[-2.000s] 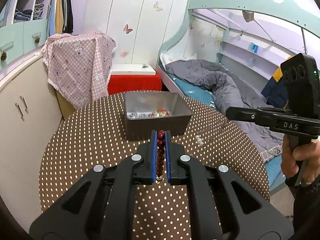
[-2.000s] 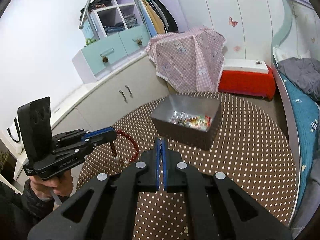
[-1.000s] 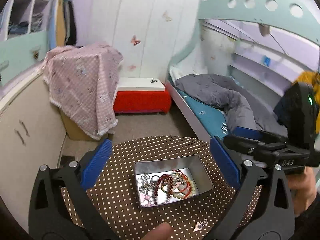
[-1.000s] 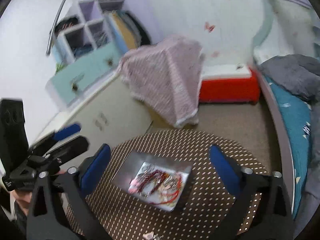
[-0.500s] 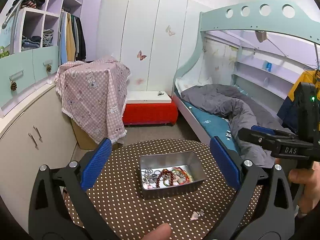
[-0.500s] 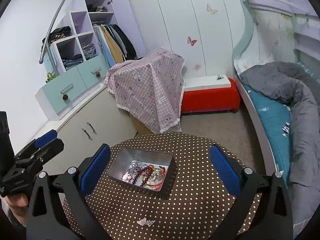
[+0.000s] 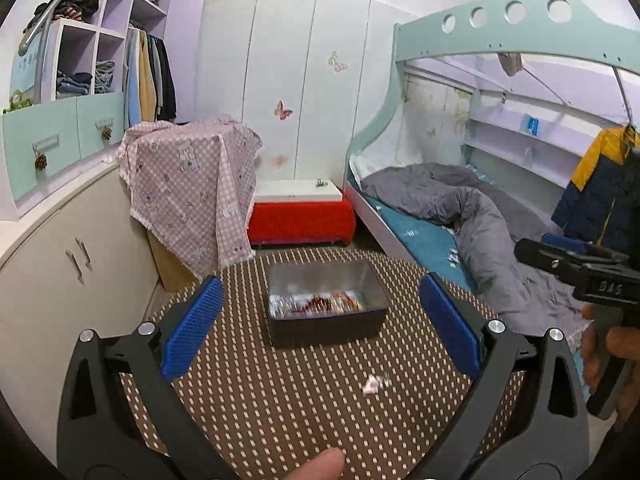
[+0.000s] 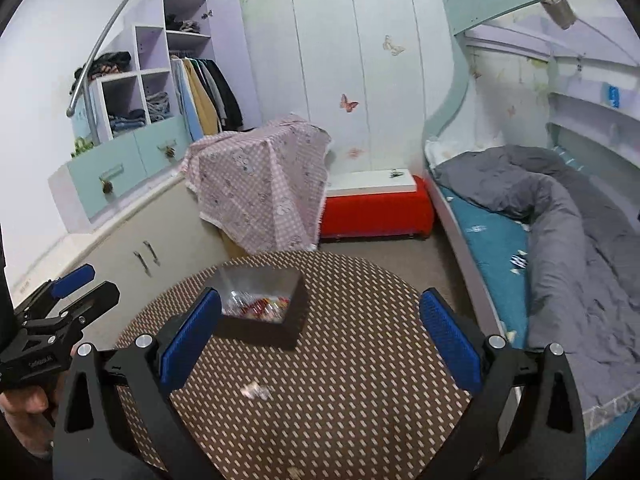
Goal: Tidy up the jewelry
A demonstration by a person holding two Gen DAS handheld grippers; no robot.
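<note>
A grey metal box (image 7: 326, 322) stands on the round brown dotted table (image 7: 280, 400) and holds several pieces of jewelry (image 7: 320, 303), among them red beads. It also shows in the right wrist view (image 8: 264, 320). A small pale piece of jewelry (image 7: 374, 383) lies loose on the table in front of the box; it also shows in the right wrist view (image 8: 254, 391). My left gripper (image 7: 320, 334) is open and empty, above the table facing the box. My right gripper (image 8: 320, 334) is open and empty, right of the box.
A bed with a grey duvet (image 7: 472, 216) stands to the right. A red bench (image 7: 300, 220) and a pink checked cloth over a box (image 7: 192, 184) stand behind the table. Cream cabinets (image 7: 60, 280) run along the left.
Both grippers were shut two seconds ago, the left on a red bead bracelet; both then opened wide and the bracelet now lies in the box. Both cameras have since dropped lower toward the table.
</note>
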